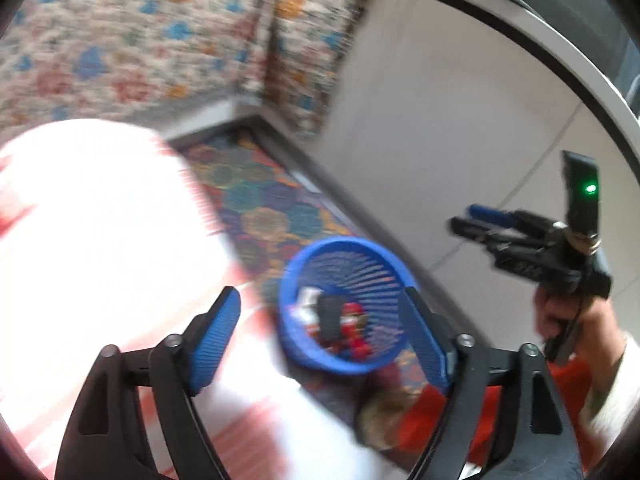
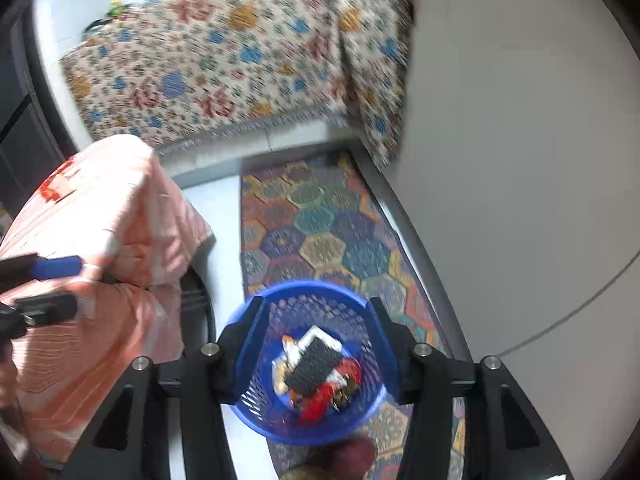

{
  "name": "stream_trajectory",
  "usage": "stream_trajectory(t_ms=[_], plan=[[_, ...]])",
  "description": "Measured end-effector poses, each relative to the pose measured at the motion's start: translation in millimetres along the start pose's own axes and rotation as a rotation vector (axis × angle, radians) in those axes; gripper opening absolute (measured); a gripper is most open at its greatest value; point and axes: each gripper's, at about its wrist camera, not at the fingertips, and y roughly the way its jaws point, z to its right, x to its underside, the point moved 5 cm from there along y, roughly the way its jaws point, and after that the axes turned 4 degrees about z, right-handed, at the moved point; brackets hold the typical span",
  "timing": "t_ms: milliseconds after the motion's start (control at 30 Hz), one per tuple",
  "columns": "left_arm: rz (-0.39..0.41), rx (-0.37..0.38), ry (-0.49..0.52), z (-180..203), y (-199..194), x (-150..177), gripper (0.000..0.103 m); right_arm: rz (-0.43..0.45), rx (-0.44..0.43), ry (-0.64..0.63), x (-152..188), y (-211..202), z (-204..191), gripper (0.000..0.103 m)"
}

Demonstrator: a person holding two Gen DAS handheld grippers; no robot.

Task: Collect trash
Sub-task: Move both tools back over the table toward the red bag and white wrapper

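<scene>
A blue mesh trash basket [image 2: 312, 364] stands on a colourful hexagon-patterned rug [image 2: 320, 232]. It holds trash: a black textured piece [image 2: 312, 368], white scraps and red wrappers. My right gripper [image 2: 316, 356] is open above the basket, one finger to each side of it, with nothing between them. It also shows at the right of the left wrist view [image 1: 464, 220], jaws apart. My left gripper [image 1: 320, 340] is open and empty, with the basket [image 1: 344, 304] below, nearer its right finger. It also shows at the left edge of the right wrist view [image 2: 64, 286].
A bed with an orange-and-white cover [image 2: 92, 248] fills the left side. A floral patterned cloth [image 2: 240, 56] hangs over furniture at the back. A white wall or cabinet face [image 2: 520, 160] runs along the rug's right edge.
</scene>
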Motion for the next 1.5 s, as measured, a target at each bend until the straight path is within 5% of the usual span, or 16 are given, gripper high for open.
stream_trajectory(t_ms=[300,500,667,867,1000,1500], plan=[[-0.016,-0.346,-0.130,-182,-70,46,0.085,0.066,-0.169,-0.226,-17,-26,-153,0.056],[-0.019,-0.426,-0.161,-259,-81,56,0.086,0.000,-0.324,-0.322,-9,-19,-277,0.060],[-0.012,-0.420,-0.101,-292,-74,48,0.103,-0.084,-0.355,-0.351,9,12,-343,0.060],[-0.008,-0.374,-0.064,-335,-61,21,0.103,-0.071,-0.316,-0.406,13,36,-386,0.067],[-0.017,-0.326,-0.014,-358,-47,-3,0.103,-0.029,-0.308,-0.397,8,43,-394,0.075],[-0.032,-0.219,0.113,-382,5,-69,0.099,-0.027,-0.300,-0.400,9,49,-396,0.076]])
